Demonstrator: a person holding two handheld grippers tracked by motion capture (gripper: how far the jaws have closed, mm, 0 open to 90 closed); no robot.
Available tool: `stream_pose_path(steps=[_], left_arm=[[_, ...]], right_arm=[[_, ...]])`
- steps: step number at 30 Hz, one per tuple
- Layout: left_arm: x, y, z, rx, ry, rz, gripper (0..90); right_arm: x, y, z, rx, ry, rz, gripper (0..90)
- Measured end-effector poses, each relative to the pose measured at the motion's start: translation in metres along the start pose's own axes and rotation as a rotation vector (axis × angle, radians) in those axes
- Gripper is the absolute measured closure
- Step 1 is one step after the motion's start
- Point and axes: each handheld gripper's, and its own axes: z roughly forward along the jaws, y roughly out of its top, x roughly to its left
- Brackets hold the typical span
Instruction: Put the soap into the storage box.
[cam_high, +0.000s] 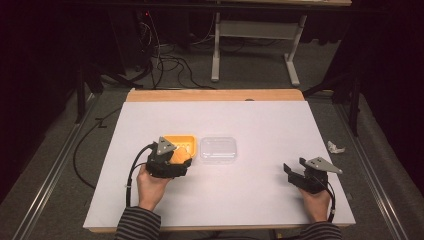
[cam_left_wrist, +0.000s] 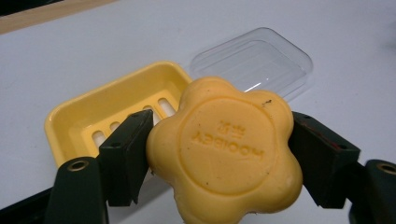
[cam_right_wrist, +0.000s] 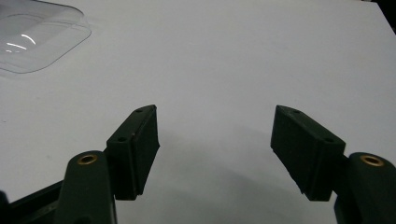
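A flower-shaped yellow soap (cam_left_wrist: 226, 151) sits between the black jaws of my left gripper (cam_left_wrist: 219, 156), which is shut on it and holds it just above the table. In the high view the soap (cam_high: 180, 156) shows at the tip of the left gripper (cam_high: 176, 159), beside the near edge of a yellow slotted soap dish (cam_high: 181, 141). That dish (cam_left_wrist: 88, 116) lies behind the soap in the left gripper view. A clear plastic lid (cam_high: 218, 148) rests to the dish's right. My right gripper (cam_high: 295, 172) stands open over bare table at the right, its jaws (cam_right_wrist: 215, 154) wide apart with nothing between them.
The white table top (cam_high: 260, 125) has a wooden strip (cam_high: 215, 95) along its far edge. A crumpled scrap of paper (cam_high: 335, 147) lies on the floor off the right side. Cables and a desk frame (cam_high: 257, 45) stand beyond the table.
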Motion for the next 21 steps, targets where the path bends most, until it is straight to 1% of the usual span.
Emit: stream_pose_path(steps=[3, 6, 10, 12, 13, 15, 21], left_arm=[[0.004, 0.003, 0.000, 0.000, -0.018, -0.021, 27.3], [0.005, 0.005, 0.000, -0.002, -0.011, -0.015, 27.3], [0.012, 0.008, 0.002, -0.018, -0.027, -0.041, 27.3], [0.014, 0.009, 0.003, -0.014, -0.027, -0.043, 27.3], [0.016, 0.009, 0.005, -0.008, -0.027, -0.052, 27.3], [0.018, 0.009, 0.006, -0.006, -0.023, -0.057, 27.3], [0.024, 0.010, 0.007, -0.017, -0.015, -0.078, 27.3]], right_arm=[[0.000, 0.000, 0.000, -0.002, -0.002, 0.001, 32.7], [0.000, 0.000, 0.000, 0.000, -0.001, -0.001, 32.8], [0.000, 0.000, 0.001, 0.006, -0.003, -0.004, 32.8], [0.000, 0.000, 0.000, 0.002, -0.005, -0.001, 32.8], [0.000, 0.000, 0.000, 0.001, -0.005, 0.000, 32.8], [0.000, 0.000, 0.000, 0.001, -0.004, 0.002, 32.7], [0.000, 0.000, 0.000, 0.004, -0.001, -0.004, 32.8]])
